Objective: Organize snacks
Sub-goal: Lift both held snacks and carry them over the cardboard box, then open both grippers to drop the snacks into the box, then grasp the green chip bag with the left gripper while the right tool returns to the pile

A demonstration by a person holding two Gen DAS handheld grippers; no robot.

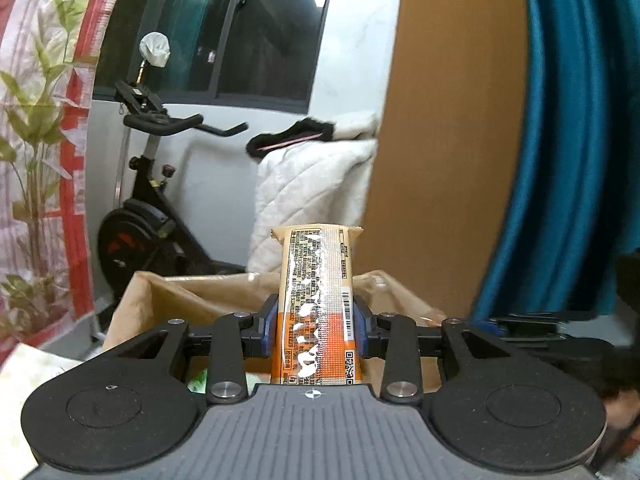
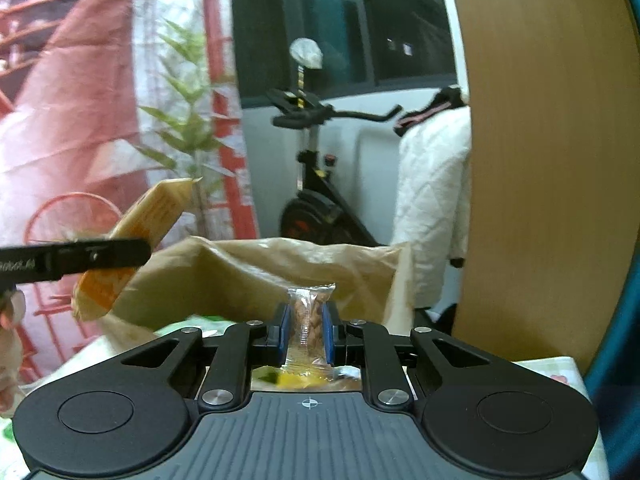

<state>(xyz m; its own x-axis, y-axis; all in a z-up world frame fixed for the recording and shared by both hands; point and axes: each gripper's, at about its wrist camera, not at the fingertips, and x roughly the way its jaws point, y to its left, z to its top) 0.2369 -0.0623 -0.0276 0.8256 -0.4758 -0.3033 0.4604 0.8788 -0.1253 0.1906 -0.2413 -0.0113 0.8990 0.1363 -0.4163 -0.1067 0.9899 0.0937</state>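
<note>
My left gripper (image 1: 315, 326) is shut on a long orange and cream snack bar (image 1: 316, 300), held upright above the open brown paper bag (image 1: 168, 300). The same bar (image 2: 132, 240) and the left gripper (image 2: 96, 258) show at the left of the right wrist view, beside the bag (image 2: 248, 276). My right gripper (image 2: 306, 334) is shut on a small clear packet of brown nuts (image 2: 308, 322), held in front of the bag's opening, just over a table with a pale patterned cloth (image 2: 556, 376).
An exercise bike (image 1: 148, 216) stands behind the bag by a window. A white quilted cover (image 1: 312, 196) hangs to its right. A brown board (image 1: 452, 128) and a blue curtain (image 1: 576, 140) rise at the right. A red and white hanging with a plant (image 2: 100, 120) is at the left.
</note>
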